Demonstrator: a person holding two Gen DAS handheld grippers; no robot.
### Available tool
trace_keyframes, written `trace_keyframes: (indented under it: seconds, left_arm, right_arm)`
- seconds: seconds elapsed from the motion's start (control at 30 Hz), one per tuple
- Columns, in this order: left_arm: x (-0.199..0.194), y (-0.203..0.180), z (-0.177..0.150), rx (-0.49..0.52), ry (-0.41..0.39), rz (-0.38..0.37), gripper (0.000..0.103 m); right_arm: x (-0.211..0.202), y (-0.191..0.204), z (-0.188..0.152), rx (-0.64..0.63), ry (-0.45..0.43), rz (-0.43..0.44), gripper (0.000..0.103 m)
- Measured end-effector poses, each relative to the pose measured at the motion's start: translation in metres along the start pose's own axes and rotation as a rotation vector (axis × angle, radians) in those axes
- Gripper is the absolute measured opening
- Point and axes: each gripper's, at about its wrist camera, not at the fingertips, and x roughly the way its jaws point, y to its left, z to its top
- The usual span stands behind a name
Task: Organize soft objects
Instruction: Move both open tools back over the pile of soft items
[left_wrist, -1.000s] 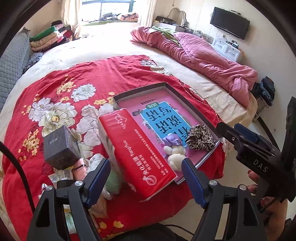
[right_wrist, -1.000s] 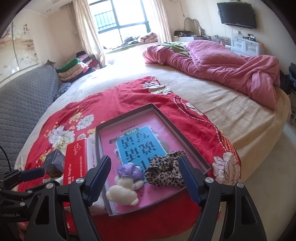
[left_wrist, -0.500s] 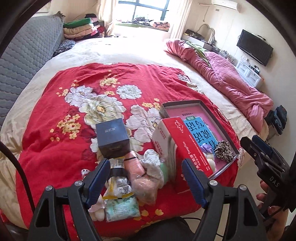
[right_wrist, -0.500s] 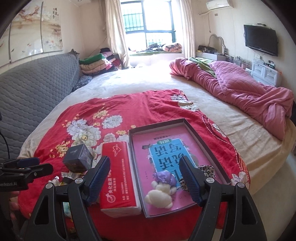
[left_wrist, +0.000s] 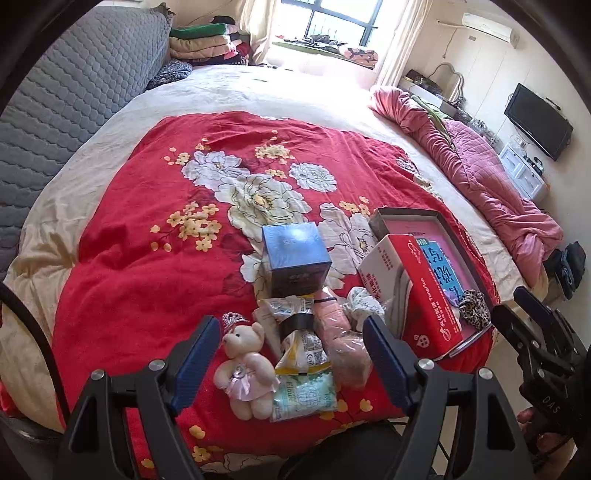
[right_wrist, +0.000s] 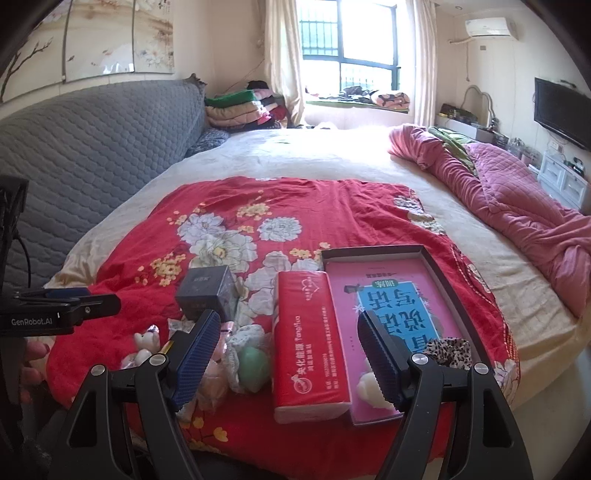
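A pile of small items lies on the red flowered blanket (left_wrist: 140, 229). In it are a cream teddy bear in a pink dress (left_wrist: 245, 373), snack packets (left_wrist: 299, 332), a pink soft bundle (left_wrist: 343, 347), a white floral cloth (left_wrist: 364, 302) and a green packet (left_wrist: 304, 397). My left gripper (left_wrist: 290, 332) hangs open above this pile, holding nothing. A red tissue pack (right_wrist: 306, 339) lies beside a dark tray (right_wrist: 439, 273), which holds a pink book, a leopard scrunchie (right_wrist: 448, 350) and a white plush (right_wrist: 371, 387). My right gripper (right_wrist: 288, 321) stands open over the tissue pack.
A dark blue box (left_wrist: 295, 258) stands behind the pile. A green soft ball (right_wrist: 253, 363) lies left of the tissue pack. A pink quilt (right_wrist: 517, 206) is bunched at the right, and a grey padded headboard (right_wrist: 92, 147) runs along the left. The bed's front edge is just below the grippers.
Both views have swung left across the bed. The left gripper went from over the tissue pack and tray to over the pile; the right went from over the tray to the tissue pack. Both stayed open.
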Motion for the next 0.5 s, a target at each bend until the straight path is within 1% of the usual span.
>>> trace_keyframes:
  seconds: [0.2,0.3,0.4,0.5]
  left_arm:
    - [-0.002,0.027,-0.007,-0.034,0.015,0.022,0.079]
    - [0.003,0.040,-0.012,-0.050,0.031,0.031,0.079]
    - [0.008,0.051,-0.020,-0.060,0.049,0.038,0.079]
    - [0.017,0.058,-0.029,-0.065,0.078,0.044,0.079]
  right_arm:
    - [0.013,0.033,-0.013,-0.063,0.061,0.039,0.078]
    - [0.023,0.047,-0.022,-0.086,0.098,0.069,0.078]
    - [0.032,0.061,-0.032,-0.113,0.138,0.071,0.078]
    - [0.041,0.071,-0.041,-0.114,0.167,0.084,0.078]
